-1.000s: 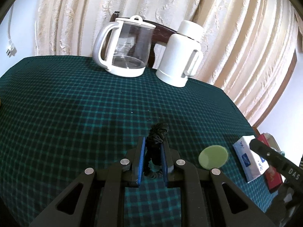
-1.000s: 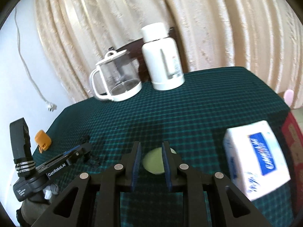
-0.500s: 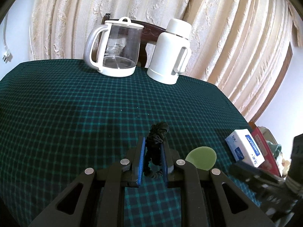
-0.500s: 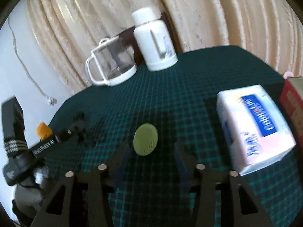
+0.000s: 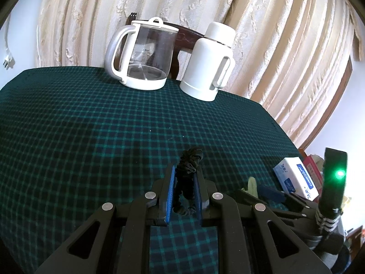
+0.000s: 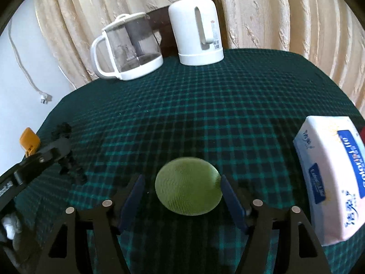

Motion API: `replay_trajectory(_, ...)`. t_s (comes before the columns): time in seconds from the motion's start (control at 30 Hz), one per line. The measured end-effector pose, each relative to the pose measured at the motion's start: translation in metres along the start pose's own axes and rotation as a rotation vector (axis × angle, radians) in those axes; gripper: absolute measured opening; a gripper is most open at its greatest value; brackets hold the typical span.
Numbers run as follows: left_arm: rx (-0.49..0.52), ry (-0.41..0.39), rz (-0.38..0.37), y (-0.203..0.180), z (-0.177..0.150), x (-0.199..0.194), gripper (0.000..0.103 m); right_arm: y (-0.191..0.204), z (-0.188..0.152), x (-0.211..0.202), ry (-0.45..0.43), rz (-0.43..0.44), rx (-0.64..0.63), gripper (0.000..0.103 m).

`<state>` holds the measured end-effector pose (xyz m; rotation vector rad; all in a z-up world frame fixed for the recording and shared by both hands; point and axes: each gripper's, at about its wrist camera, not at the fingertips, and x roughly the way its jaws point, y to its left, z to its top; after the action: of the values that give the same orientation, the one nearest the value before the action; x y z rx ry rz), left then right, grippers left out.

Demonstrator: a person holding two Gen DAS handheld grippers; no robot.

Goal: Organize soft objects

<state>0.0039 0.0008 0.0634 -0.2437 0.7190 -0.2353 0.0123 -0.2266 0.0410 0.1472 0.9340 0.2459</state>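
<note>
The left gripper [image 5: 183, 182] has kept still over the worktop [image 5: 91, 125], its fingers clamped on the black scrunchie [image 5: 189, 162], which pokes out past the tips; the right gripper [image 6: 182, 196] has dropped toward the green pad [image 6: 188, 186] since a second ago, and its fingers, then nearly shut, are opening and now straddle the pad without pressing it; the pad lies flat on the cloth, left of the tissue pack [image 6: 330, 182]; a pickup looks set to follow, though the grasp is not yet made.
</note>
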Motion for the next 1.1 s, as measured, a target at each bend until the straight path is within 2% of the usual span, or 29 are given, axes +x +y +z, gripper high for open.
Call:
replay_trajectory(0.07,-0.006,0.003,-0.002,0.003,0.000,0.002,0.016,-0.002,-0.001,0.003,0.004,-0.009,0.007,0.072)
replay_trajectory(0.23,-0.015,0.011,-0.007,0.006,0.000,0.006,0.016,-0.007,-0.002,0.002,0.002,-0.035,0.009,0.044)
replay_trajectory(0.27,-0.015,0.012,-0.008,0.007,-0.001,0.006,0.016,-0.009,-0.003,0.001,0.003,-0.031,0.017,0.044)
replay_trajectory(0.33,-0.013,0.013,-0.009,0.006,-0.001,0.006,0.016,-0.011,-0.002,0.000,0.003,-0.023,0.028,0.034)
replay_trajectory(0.43,-0.013,0.013,-0.007,0.006,-0.001,0.007,0.016,-0.010,-0.003,-0.002,-0.003,-0.013,0.028,0.029)
replay_trajectory(0.57,-0.012,0.014,-0.002,0.005,-0.001,0.007,0.016,-0.005,-0.003,-0.015,-0.037,0.002,0.012,0.025)
replay_trajectory(1.1,0.018,-0.003,0.003,-0.004,-0.001,-0.002,0.016,-0.007,-0.005,-0.075,-0.166,0.044,0.028,0.025)
